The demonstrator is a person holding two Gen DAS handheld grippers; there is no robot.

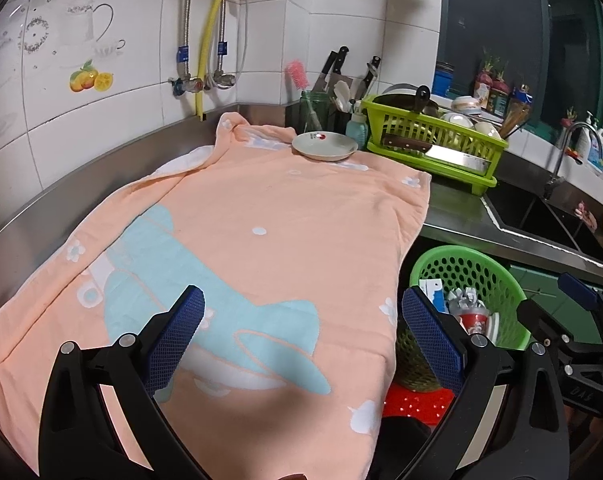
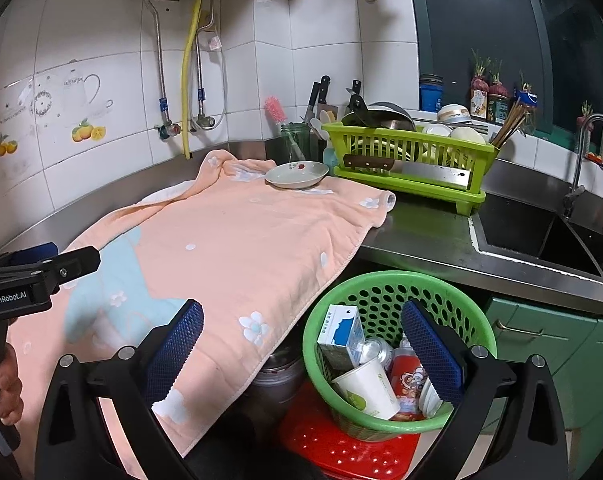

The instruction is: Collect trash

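Both grippers are spread wide and hold nothing: the left gripper (image 1: 303, 334) hovers over the towel (image 1: 261, 232), the right gripper (image 2: 301, 344) near the basket (image 2: 385, 280). The trash, a carton (image 2: 337, 328), cup (image 2: 367, 388) and cans, already sits in that basket. Risk, I'd say: snagging the towel drags the plate (image 2: 296, 175) off the counter.

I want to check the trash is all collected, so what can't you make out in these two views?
- Bottom of the green basket: the right wrist view shows a milk carton, paper cup and cans on top; anything beneath is hidden.
- Counter under the towel: covered in both views.
- Carton print: too small to read.
- Floor below the counter: blocked by both open grippers.
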